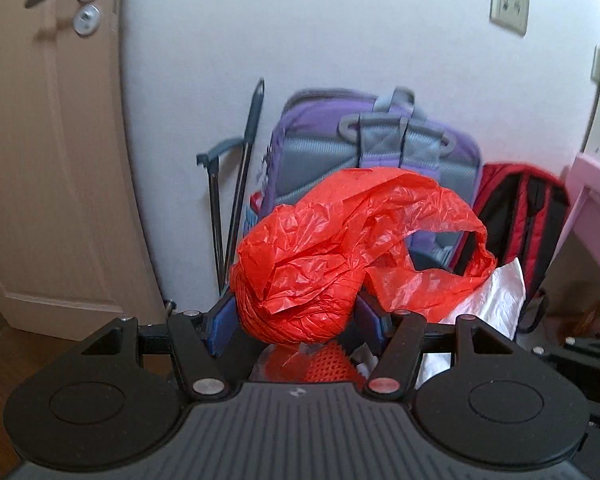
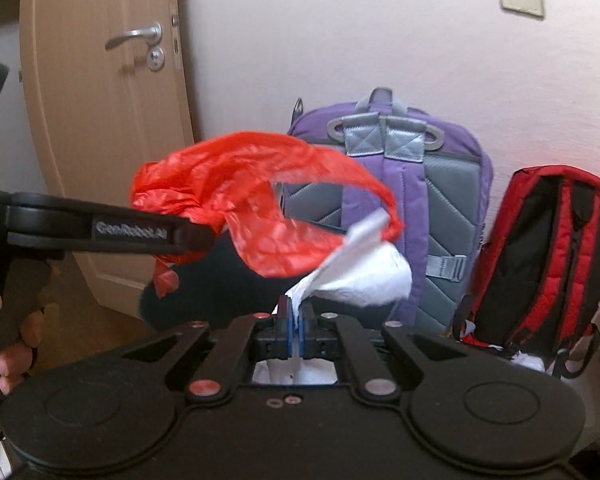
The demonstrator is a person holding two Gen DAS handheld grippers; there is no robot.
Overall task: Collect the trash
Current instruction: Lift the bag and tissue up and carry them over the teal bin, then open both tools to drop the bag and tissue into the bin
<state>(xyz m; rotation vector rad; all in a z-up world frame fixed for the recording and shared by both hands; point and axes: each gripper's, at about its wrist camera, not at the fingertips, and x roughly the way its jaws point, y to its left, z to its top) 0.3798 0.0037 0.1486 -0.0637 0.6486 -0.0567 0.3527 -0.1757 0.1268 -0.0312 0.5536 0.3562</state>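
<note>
Presently the red bag (image 1: 320, 256) is pinched in the left hand-held gripper (image 1: 296, 320); the white tissue (image 2: 356, 276), clamped by the right hand-held gripper (image 2: 296, 326), is held just beside its mouth.

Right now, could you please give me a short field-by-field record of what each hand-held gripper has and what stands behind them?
left hand-held gripper: closed on a bunched red plastic bag
right hand-held gripper: shut on a white paper tissue
bag and tissue: both off the floor, the tissue beside the bag's loose end
against wall: purple backpack, red backpack
far left: wooden door, closed
</note>
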